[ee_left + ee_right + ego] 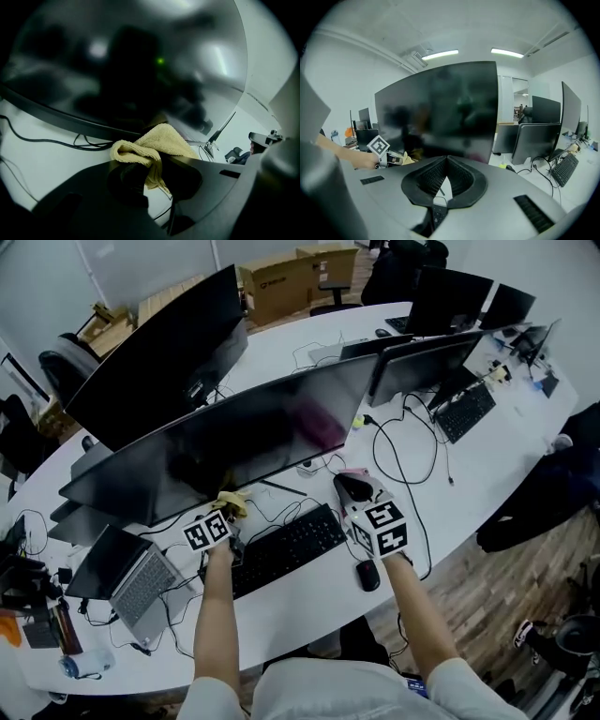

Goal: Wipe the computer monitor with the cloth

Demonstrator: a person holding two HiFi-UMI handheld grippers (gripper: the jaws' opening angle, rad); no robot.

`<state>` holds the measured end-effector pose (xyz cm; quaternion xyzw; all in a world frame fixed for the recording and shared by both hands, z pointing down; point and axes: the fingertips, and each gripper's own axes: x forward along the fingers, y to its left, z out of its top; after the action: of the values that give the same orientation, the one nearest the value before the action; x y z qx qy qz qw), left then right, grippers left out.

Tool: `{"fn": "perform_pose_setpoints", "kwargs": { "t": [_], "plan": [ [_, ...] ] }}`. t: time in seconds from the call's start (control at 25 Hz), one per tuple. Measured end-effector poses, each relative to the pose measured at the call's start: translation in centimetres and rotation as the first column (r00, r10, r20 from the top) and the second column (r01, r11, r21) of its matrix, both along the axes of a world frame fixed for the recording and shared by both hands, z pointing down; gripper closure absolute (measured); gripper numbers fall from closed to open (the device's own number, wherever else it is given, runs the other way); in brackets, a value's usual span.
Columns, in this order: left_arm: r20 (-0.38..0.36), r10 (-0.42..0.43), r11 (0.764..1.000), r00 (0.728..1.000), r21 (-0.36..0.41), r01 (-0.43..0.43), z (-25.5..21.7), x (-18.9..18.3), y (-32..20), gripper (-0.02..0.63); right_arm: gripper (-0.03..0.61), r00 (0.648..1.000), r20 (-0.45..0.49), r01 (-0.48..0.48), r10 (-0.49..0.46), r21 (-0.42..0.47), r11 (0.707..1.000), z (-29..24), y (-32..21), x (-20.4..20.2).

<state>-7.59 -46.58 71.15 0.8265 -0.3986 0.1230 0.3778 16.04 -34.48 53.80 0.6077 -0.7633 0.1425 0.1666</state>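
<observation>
A wide curved black monitor point(253, 432) stands across the white desk point(309, 615), its screen dark. My left gripper point(225, 515) is shut on a crumpled yellow cloth point(232, 502) right at the screen's lower edge, left of centre. In the left gripper view the cloth point(152, 143) bunches between the jaws, close under the monitor point(126, 61). My right gripper point(352, 484) hovers over the desk to the right of the keyboard, shut and empty. In the right gripper view its jaws point(446, 161) meet at the tips, facing the monitor point(440, 108), with the left gripper point(386, 157) at the left.
A black keyboard point(286, 545) lies between my arms and a mouse point(367, 575) sits by my right wrist. An open laptop point(141, 582) is at the near left. Cables point(403, 460) trail on the right. More monitors point(427, 362) and another keyboard point(464, 411) stand behind.
</observation>
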Motion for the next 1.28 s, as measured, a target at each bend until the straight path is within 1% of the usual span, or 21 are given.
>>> {"fn": "perform_pose_setpoints", "kwargs": {
  "t": [0.32, 0.76, 1.28],
  "plan": [
    [-0.039, 0.048, 0.999, 0.998, -0.012, -0.049, -0.2, 8.5, 0.5, 0.535, 0.551, 0.999, 0.012, -0.051, 0.051, -0.003, 0.999, 0.2, 1.3, 6.8],
    [-0.073, 0.109, 0.994, 0.991, -0.02, -0.11, -0.5, 19.1, 1.5, 0.535, 0.551, 0.996, 0.025, -0.08, 0.081, -0.007, 0.997, 0.9, 2.2, 13.8],
    [-0.147, 0.122, 0.992, 0.982, -0.003, -0.124, -1.1, 30.2, 2.4, 0.535, 0.551, 0.996, 0.005, -0.094, 0.094, -0.016, 0.995, 1.6, 3.4, 21.5]
  ]
}}
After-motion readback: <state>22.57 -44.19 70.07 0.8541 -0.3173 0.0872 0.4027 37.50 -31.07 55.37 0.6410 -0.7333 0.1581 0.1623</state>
